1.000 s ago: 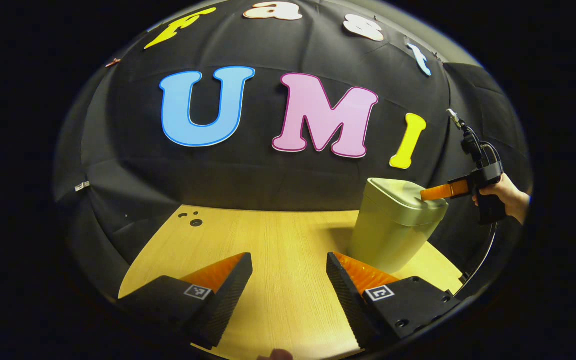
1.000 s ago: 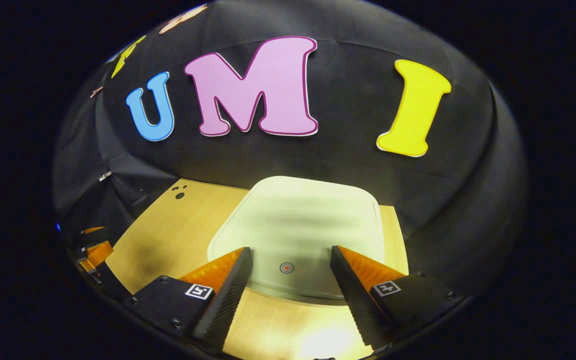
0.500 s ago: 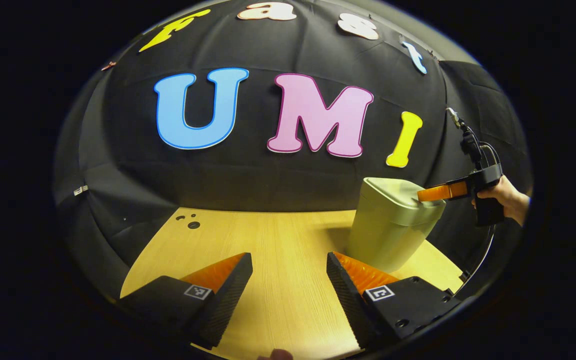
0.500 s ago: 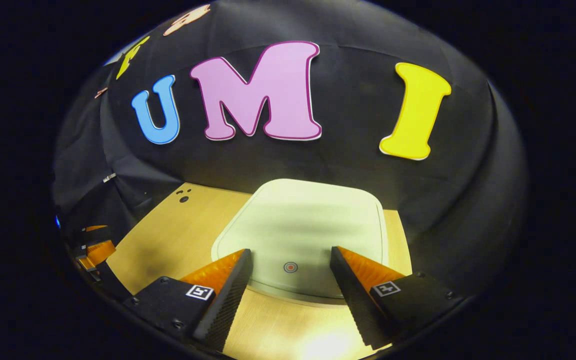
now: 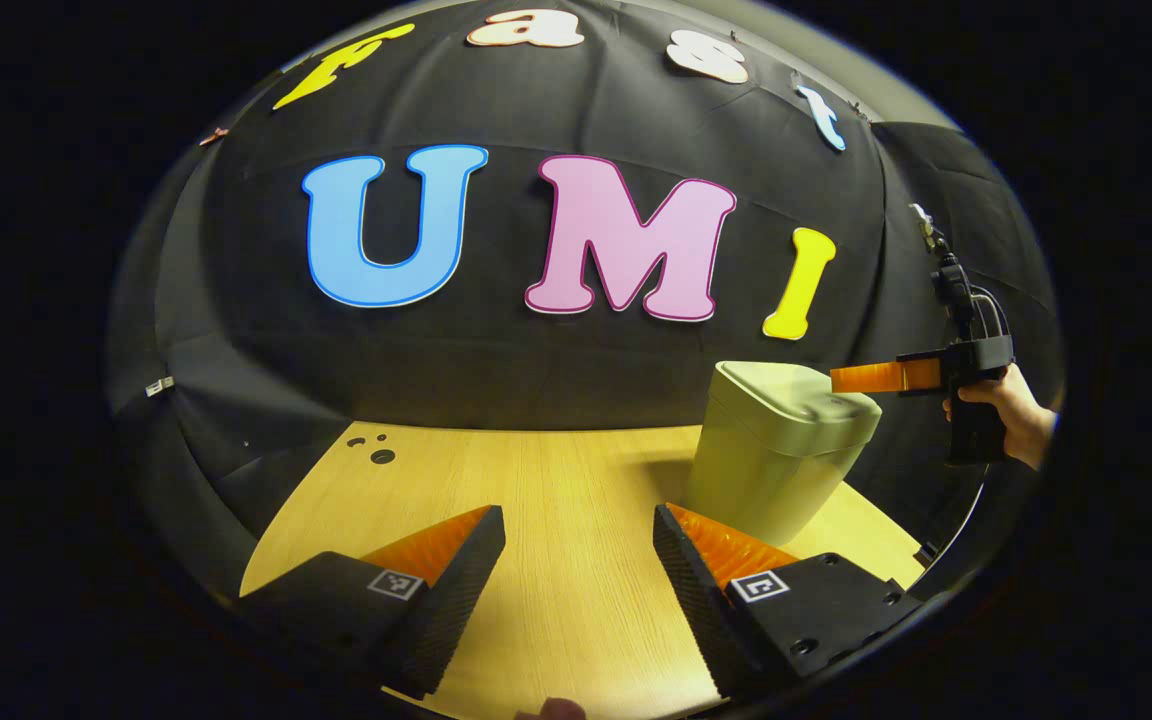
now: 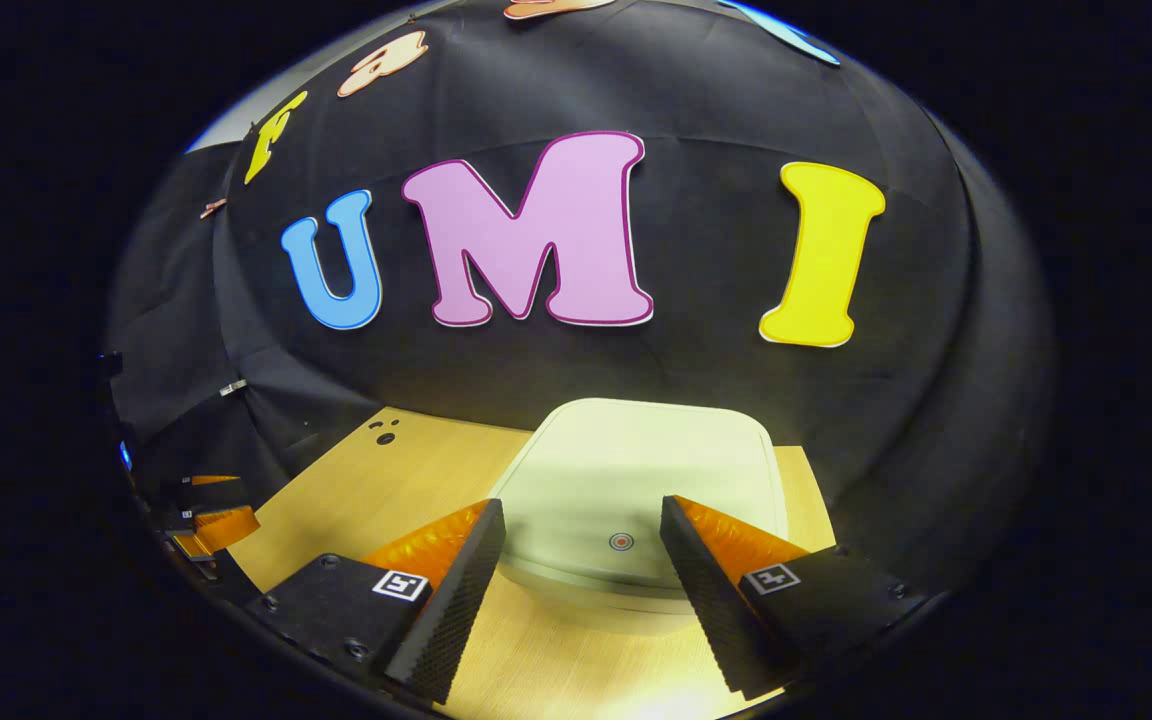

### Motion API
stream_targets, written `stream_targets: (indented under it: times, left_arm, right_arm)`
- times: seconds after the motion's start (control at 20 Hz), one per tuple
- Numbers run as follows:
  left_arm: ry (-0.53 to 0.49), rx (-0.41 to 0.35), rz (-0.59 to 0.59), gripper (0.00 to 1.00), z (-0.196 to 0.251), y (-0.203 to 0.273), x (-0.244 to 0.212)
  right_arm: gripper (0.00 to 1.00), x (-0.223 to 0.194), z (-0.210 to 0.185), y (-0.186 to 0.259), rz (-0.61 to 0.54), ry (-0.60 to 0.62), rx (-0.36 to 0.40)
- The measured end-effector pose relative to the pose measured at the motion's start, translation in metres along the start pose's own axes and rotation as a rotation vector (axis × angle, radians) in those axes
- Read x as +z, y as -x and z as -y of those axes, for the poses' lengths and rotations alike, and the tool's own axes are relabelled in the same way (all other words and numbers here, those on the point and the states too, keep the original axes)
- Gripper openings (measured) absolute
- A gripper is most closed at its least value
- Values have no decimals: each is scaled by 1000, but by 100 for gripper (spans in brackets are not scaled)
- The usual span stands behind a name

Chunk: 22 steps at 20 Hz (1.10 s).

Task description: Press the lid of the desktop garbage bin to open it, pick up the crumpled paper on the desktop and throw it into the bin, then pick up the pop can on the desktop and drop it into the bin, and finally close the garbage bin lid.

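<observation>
The pale green garbage bin (image 5: 771, 460) stands at the right of the wooden table (image 5: 556, 500), its lid (image 6: 646, 480) down. A small round mark (image 6: 621, 541) sits near the lid's front edge. My right gripper (image 6: 581, 525) hovers open just above that front edge; in the left gripper view the right gripper (image 5: 866, 378) hangs a little above the lid, held by a hand (image 5: 1011, 415). My left gripper (image 5: 579, 530) is open over bare table, left of the bin, holding nothing.
Small dark holes (image 5: 376, 452) mark the table's far left corner. The black cloth wall closes off the back and sides. In the right gripper view the left gripper (image 6: 211, 520) sits at the far left edge.
The right gripper has risen and pulled back a little from the lid, so the lid looks smaller and lower between its fingers. The left gripper has drifted slightly.
</observation>
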<state>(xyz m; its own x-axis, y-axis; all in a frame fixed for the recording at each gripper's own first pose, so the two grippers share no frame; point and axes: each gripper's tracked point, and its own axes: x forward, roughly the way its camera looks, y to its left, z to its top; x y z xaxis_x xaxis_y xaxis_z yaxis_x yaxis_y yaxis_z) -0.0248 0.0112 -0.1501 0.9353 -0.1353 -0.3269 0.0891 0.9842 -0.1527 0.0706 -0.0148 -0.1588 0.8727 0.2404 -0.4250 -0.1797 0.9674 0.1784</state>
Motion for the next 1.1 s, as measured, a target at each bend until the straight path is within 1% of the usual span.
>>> stream_targets:
  times: [0.3,0.6,0.75,1.1]
  left_arm:
    - [-5,-1,5,95,3,-1,3]
    - [-8,-16,9,96,9,-4,7]
    - [-8,-25,12,96,14,-4,8]
    - [-23,-39,19,95,18,-1,10]
  right_arm:
    - [98,-2,-8,32,45,-39,-1]
    - [98,-5,-24,66,71,-10,14]
    - [98,-10,-32,79,78,-35,29]
    - [98,-39,-40,88,79,-23,12]
